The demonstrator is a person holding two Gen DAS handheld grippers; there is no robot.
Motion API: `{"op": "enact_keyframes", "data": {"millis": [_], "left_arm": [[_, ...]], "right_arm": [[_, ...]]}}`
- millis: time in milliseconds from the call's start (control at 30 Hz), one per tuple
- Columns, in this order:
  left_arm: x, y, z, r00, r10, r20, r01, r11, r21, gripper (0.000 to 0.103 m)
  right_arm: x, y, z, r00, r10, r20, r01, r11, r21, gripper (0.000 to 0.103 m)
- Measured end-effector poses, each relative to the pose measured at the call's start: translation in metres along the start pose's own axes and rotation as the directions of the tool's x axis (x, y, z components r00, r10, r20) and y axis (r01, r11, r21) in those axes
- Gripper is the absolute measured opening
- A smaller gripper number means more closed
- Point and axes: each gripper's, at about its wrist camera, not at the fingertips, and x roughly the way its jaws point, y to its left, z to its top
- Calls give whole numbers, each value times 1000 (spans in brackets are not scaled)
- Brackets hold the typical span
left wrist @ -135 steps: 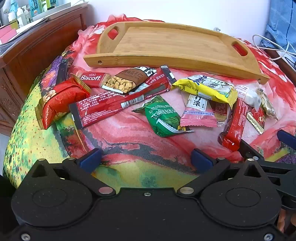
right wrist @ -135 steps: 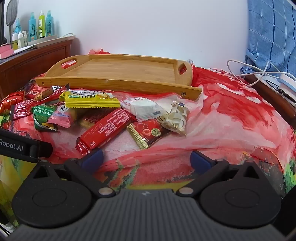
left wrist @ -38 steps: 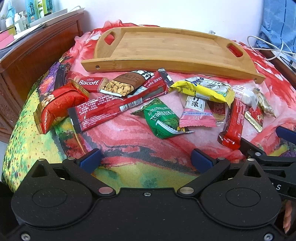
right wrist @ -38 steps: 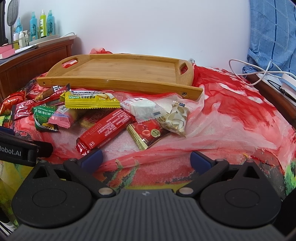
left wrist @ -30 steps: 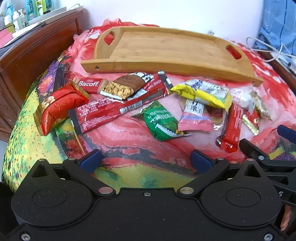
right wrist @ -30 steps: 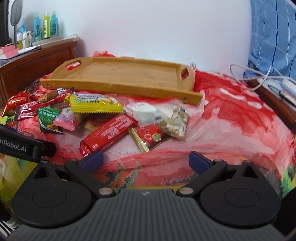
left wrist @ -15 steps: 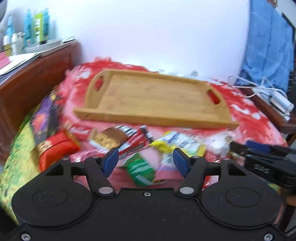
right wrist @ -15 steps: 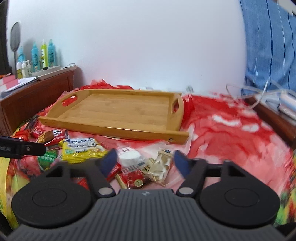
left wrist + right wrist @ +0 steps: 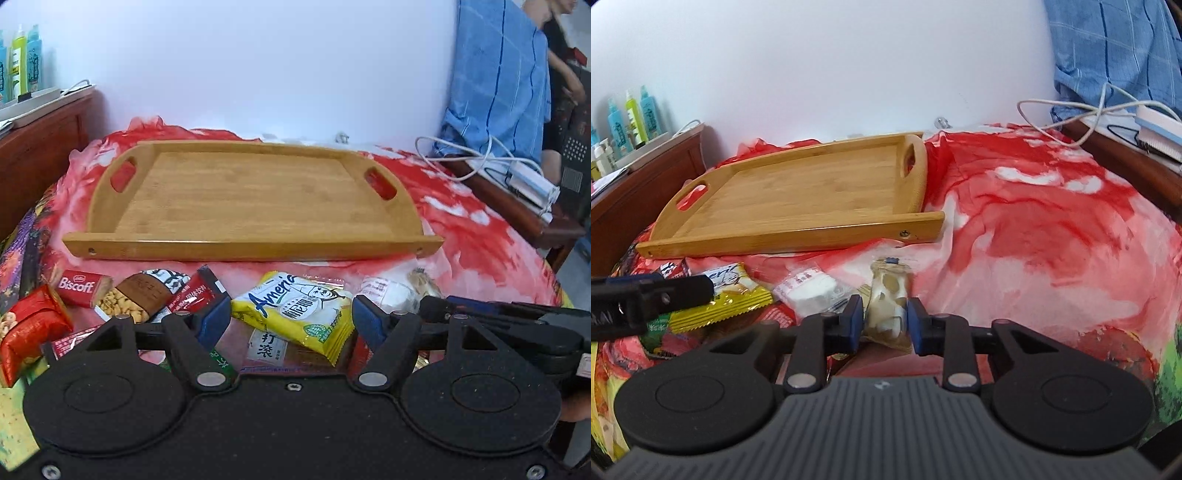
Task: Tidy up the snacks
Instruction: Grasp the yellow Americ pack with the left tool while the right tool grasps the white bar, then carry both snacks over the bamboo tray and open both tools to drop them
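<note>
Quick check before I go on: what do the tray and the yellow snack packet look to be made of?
Tray: looks like bamboo or light wood, with a smooth, matte honey finish; fine parallel grain strips and cut-out handles show.
Yellow snack packet: seemingly thin plastic film, glossy and printed; it wrinkles, catches light, and has a crimped, serrated end seal. A foil lining cannot be seen.

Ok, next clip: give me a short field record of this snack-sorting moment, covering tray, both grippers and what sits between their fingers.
surface: red floral cloth
tray: wooden tray, nothing in it
left gripper: jaws opening, yellow snack packet between them, pads not pressing
right gripper: jaws closing on beige candy packet
loose snacks: Biscoff bar, peanut bar, red pouch
</note>
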Motion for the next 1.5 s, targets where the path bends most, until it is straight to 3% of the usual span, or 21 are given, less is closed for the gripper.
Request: {"op": "enact_keyframes", "data": {"millis": [433,600,700,1133,1500], "left_arm": [[23,0,-5,1000,-7,-18,6,1000,-23,75],[22,-3,-5,1000,22,-7,-22,1000,-12,50],[17,-3,-5,999,35,9,-35,999,-10,42],[-19,-8,0,996,13,91,-16,1000,25,35],[-36,-10,20,986,8,164,-15,999,42,32]], "right_arm": [[7,1,2,1000,-7,-4,7,1000,2,36],[7,5,1,1000,-18,5,18,999,-27,34],[5,5,1,1000,-17,12,17,1000,-19,29],[-12,15,-6,996,14,83,-10,998,-55,27],[-23,10,8,990,75,118,-71,997,-31,26]]}}
